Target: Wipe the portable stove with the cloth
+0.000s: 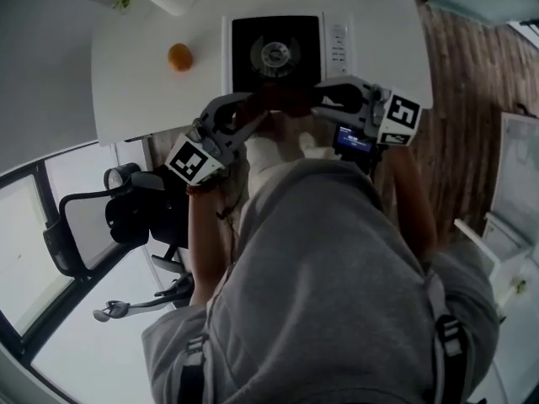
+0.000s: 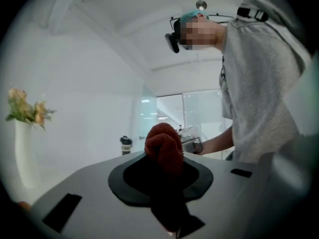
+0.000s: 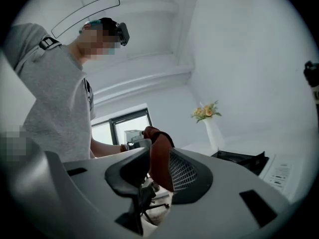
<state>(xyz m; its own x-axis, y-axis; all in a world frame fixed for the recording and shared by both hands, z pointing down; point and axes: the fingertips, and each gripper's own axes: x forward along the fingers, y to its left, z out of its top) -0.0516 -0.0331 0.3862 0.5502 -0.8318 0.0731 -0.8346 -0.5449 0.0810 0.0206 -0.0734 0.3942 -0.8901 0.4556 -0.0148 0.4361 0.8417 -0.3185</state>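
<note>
Above the near edge of the white table (image 1: pixel 135 82), just short of the portable stove (image 1: pixel 276 53), the red cloth (image 1: pixel 285 99) spanned both tools: the left gripper (image 1: pixel 253 109) pinched one end, the right gripper (image 1: pixel 318 99) the other.

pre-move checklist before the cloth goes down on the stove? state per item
1. Left claw gripping the cloth: ok, the cloth is bunched between its jaws.
2. Right claw free of the cloth: cannot tell; the cloth stands between its jaws too.
3. Cloth touching the portable stove: not ok, it is held up between both claws, off the stove.
4. Stove top free: ok, nothing lies on it.
5. Orange out of the wipe path: ok, it sits on the table apart from the stove, to its left in the head view.
</note>
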